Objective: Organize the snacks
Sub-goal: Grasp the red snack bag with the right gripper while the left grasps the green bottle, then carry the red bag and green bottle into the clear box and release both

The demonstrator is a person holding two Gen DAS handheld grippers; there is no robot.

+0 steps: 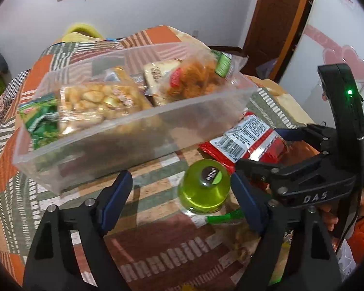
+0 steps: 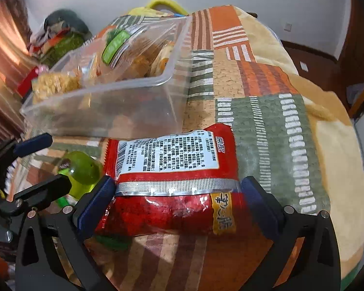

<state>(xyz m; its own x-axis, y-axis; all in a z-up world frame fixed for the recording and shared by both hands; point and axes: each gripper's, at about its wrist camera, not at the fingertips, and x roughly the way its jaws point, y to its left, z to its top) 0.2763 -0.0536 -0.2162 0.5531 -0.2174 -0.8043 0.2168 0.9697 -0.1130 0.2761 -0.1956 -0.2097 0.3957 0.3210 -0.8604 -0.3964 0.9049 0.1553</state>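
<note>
- Left wrist view: the left gripper [image 1: 180,189] is standing open and empty, its blue pads flanking a green bottle [image 1: 203,189] lying on its side, clear of both pads.
- The bottle is looking rigid, smooth and round, so it is likely rolling or slipping easily; gripping across its body, not the cap end, seems best.
- A clear bin [image 1: 133,111] is sitting just behind, already holding several snack bags; its walls are looking thin and flexible.
- The right gripper [image 1: 262,150] is showing at the right, over a red packet [image 1: 245,143].
- Right wrist view: the right gripper [image 2: 178,202] is gaping wide, the red packet [image 2: 172,186] lying between its pads; whether they are touching the edges is unclear, and nothing is lifted.
- The packet is looking light, soft, crinkly and glossy, its contents probably crushable; pinching across the width at the sealed seam should be holding.
- The surface is wearing a patchwork cloth [image 2: 267,111], soft and prone to bunching; white walls and a wooden door are standing behind.
</note>
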